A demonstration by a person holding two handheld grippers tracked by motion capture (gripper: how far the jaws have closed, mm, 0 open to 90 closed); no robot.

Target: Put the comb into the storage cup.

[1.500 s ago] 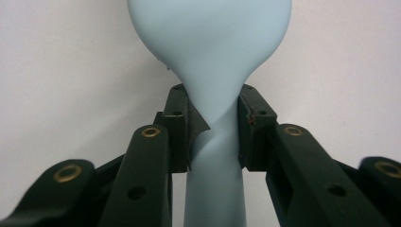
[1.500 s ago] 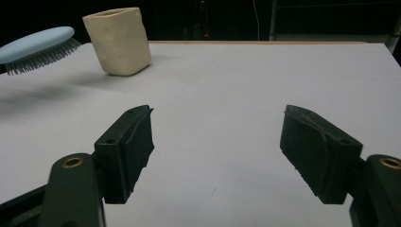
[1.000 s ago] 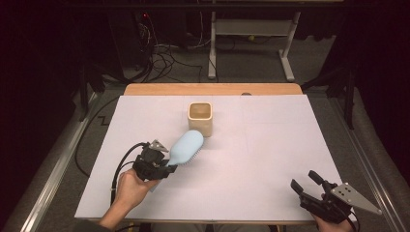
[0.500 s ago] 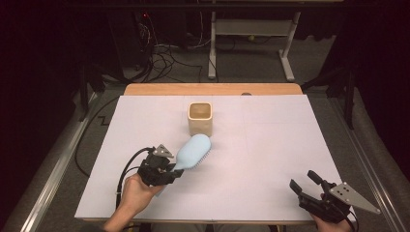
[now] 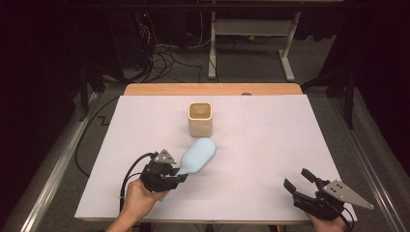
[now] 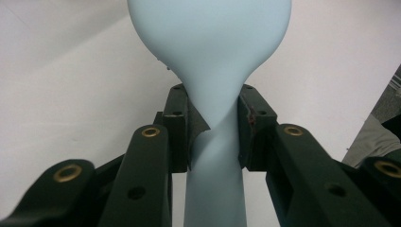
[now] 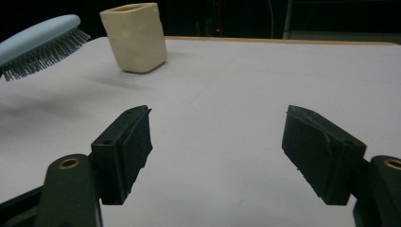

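Meanwhile, the left gripper (image 5: 170, 175) clamps the neck of a pale blue hairbrush (image 5: 197, 155), its pads (image 6: 178, 127) pressing the handle from both sides just below the point where it widens into the head, a hold that looks chosen to keep the long tool from swinging. The brush hangs clear of the white table cover (image 5: 270, 145), head angled up and away with bristles facing down, just short of the cream square cup (image 5: 200, 118) standing upright near the table's far middle; that aim suggests the cup is where the brush is meant to go, handle or head first being impossible to judge. Well apart, at the near right corner, the right gripper (image 5: 300, 184) waits with jaws spread and nothing between them; they have just been opening a little further, seemingly kept ready to steady the cup if needed.
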